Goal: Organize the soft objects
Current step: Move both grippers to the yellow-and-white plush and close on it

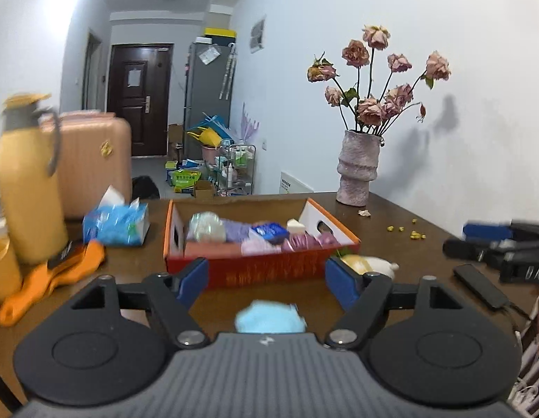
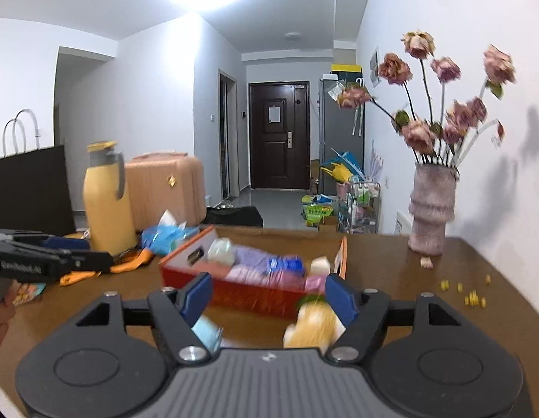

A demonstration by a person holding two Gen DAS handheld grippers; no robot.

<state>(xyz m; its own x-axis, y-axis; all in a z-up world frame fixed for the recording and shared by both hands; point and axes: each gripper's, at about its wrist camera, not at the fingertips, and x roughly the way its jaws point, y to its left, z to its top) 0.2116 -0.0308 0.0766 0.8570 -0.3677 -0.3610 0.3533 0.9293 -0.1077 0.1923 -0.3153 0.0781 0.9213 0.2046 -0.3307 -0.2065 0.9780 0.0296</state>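
Observation:
An orange cardboard box (image 1: 262, 268) sits on the brown table and holds several soft items in purple, pink, blue and white; it also shows in the right wrist view (image 2: 255, 296). My left gripper (image 1: 267, 284) is open and empty in front of the box, with a light blue soft item (image 1: 271, 318) lying on the table between its fingers. A yellow and white plush toy (image 1: 368, 264) lies by the box's right corner. My right gripper (image 2: 269, 301) is open, with the plush toy (image 2: 313, 327) by its right finger and the light blue item (image 2: 206, 332) by its left finger.
A yellow thermos (image 1: 29, 188), a blue tissue pack (image 1: 117, 224) and an orange object (image 1: 49, 277) stand left of the box. A vase of dried roses (image 1: 358, 170) stands at the back right, with small yellow bits (image 1: 414, 233) scattered near it. A black device (image 1: 480, 285) lies right.

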